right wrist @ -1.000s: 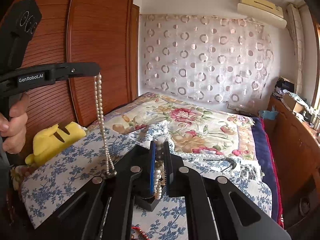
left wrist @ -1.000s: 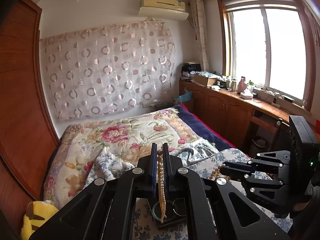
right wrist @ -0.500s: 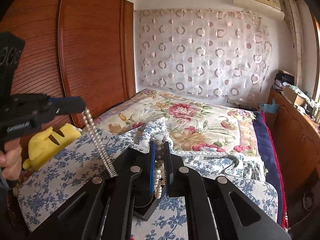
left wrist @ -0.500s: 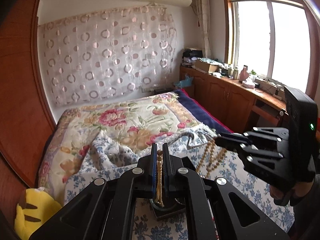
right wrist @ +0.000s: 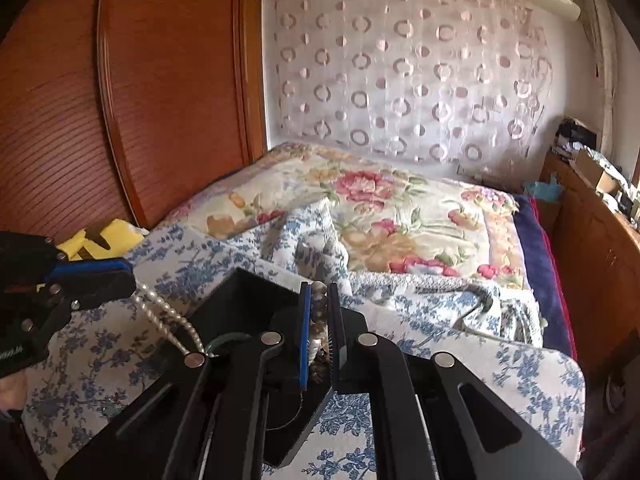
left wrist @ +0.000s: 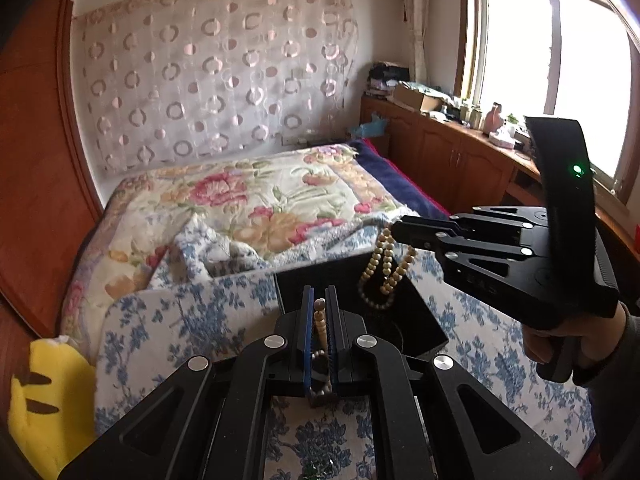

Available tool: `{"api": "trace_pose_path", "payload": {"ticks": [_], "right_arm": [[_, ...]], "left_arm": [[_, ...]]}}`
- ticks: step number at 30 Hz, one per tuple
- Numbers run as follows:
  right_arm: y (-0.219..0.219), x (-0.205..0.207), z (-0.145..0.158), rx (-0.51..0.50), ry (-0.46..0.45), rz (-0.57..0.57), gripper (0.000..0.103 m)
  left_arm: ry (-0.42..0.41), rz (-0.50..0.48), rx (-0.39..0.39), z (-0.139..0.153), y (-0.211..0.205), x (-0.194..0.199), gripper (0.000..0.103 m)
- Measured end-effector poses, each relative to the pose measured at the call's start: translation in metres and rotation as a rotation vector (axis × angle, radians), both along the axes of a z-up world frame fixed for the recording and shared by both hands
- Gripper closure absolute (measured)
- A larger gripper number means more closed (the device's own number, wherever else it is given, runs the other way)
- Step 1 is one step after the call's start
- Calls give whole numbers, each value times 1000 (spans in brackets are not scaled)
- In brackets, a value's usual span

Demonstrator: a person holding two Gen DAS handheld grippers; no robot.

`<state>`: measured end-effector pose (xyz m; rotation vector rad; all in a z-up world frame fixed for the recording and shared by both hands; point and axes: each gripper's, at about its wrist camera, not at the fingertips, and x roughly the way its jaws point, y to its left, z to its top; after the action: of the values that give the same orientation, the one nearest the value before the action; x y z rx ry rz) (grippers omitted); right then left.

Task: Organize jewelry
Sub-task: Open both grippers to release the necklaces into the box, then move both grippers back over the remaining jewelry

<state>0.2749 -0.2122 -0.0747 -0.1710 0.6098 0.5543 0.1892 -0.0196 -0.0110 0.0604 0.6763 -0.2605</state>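
My left gripper (left wrist: 319,296) is shut on a cream pearl necklace (left wrist: 320,320), low over a black jewelry tray (left wrist: 416,320) on the blue-flowered bedsheet. In the right wrist view the left gripper (right wrist: 120,276) shows at the left edge, and its pearl necklace (right wrist: 164,312) slants down into the black tray (right wrist: 244,296). My right gripper (right wrist: 319,292) is shut on a tan bead string (right wrist: 318,320). Seen from the left wrist, the right gripper (left wrist: 400,228) holds that bead string (left wrist: 382,276) dangling in loops above the tray's far side. A hand grips the right handle.
A yellow plush toy (left wrist: 44,392) lies at the bed's left edge by the wooden wardrobe (right wrist: 120,100). A rumpled floral quilt (left wrist: 260,200) covers the far half of the bed. Wooden cabinets (left wrist: 460,160) run under the window on the right.
Both grippers have sunk toward the bed with their strings. The black tray now fills more of both views, and the pearl strand, which hung straight, now slants into it.
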Motion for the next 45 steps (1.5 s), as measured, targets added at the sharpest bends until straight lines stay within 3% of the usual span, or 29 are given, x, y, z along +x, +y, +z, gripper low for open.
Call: {"api": "trace_pose_path", "payload": {"ticks": [13,17,19,23,25,28,29,37,45], "right_arm": [[1,-12,-7,18,26,30,92],[-13,-38,-8,26,17,26,84],[-21,-57,-12,20,10,28,81],[-37,-95,-23,27,26,39,74],[-44,-117,-29,30,32,48,65],[-49,-144,-37,38,45,61,61],[-50,-151,-39,39,50,64,61],[-52,-195,-64,27,93,71,61],[-58,-212,-84,4,131,41,61]], "left_arm": [[26,-23,-26,-14,0,-18,97],[21,-31,-31,-18,0,-36,75],[24,-35,-29,-22,1,-47,72],[31,-41,-37,-32,2,-68,50],[33,-37,-32,-39,3,-78,42],[49,-26,-45,-49,8,-92,35],[56,-23,-52,-52,11,-96,28],[109,-25,-94,-75,23,-123,16],[148,-21,-86,-92,12,-132,15]]}}
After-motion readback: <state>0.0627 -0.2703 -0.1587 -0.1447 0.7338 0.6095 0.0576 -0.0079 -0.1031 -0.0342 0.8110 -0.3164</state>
